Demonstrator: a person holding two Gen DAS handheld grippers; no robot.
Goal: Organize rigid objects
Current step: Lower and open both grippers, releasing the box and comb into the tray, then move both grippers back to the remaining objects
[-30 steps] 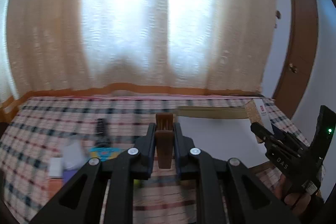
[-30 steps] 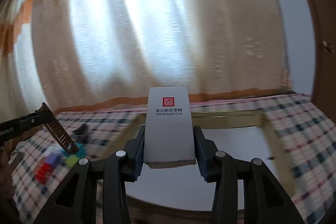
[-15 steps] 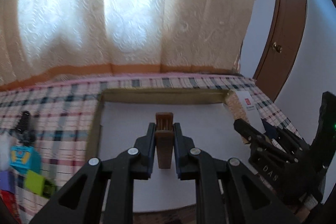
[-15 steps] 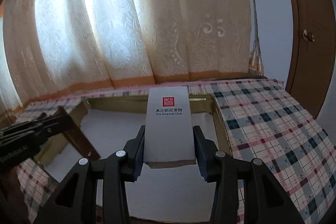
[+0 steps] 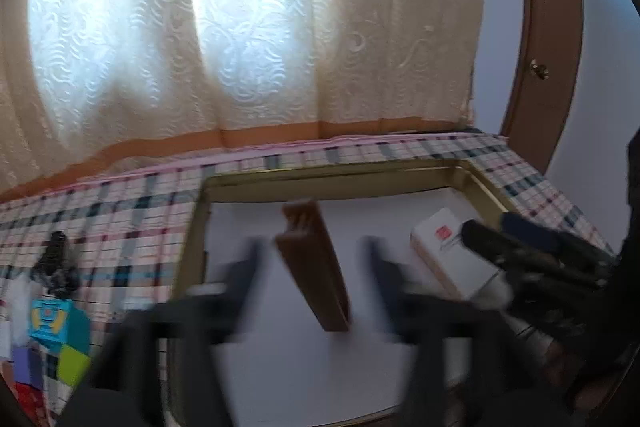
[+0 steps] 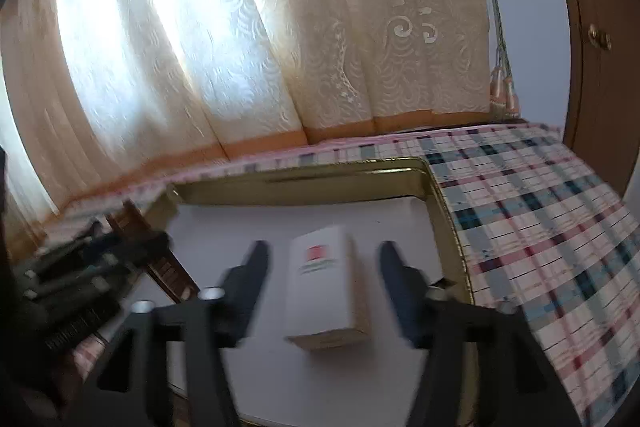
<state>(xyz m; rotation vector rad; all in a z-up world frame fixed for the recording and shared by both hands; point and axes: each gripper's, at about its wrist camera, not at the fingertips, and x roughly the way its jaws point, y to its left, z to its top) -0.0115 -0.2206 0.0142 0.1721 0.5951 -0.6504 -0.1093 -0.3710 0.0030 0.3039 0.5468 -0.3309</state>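
Note:
A brown wooden comb lies tilted on the white floor of the gold-rimmed tray, between the blurred, spread fingers of my left gripper, whose jaws are opening and no longer touch it. In the right wrist view a white box with a red logo rests on the tray floor between the fingers of my right gripper. Those jaws are opening too, with clear gaps on both sides of the box. The box and right gripper show at the right of the left view.
The tray sits on a plaid tablecloth. Left of the tray lie coloured blocks and a small black object. A lit curtain hangs behind the table and a brown door stands at the right.
Both grippers have let go: the left jaws spread off the comb, which now lies tilted in the tray, and the right jaws spread off the white box, now resting on the tray floor.

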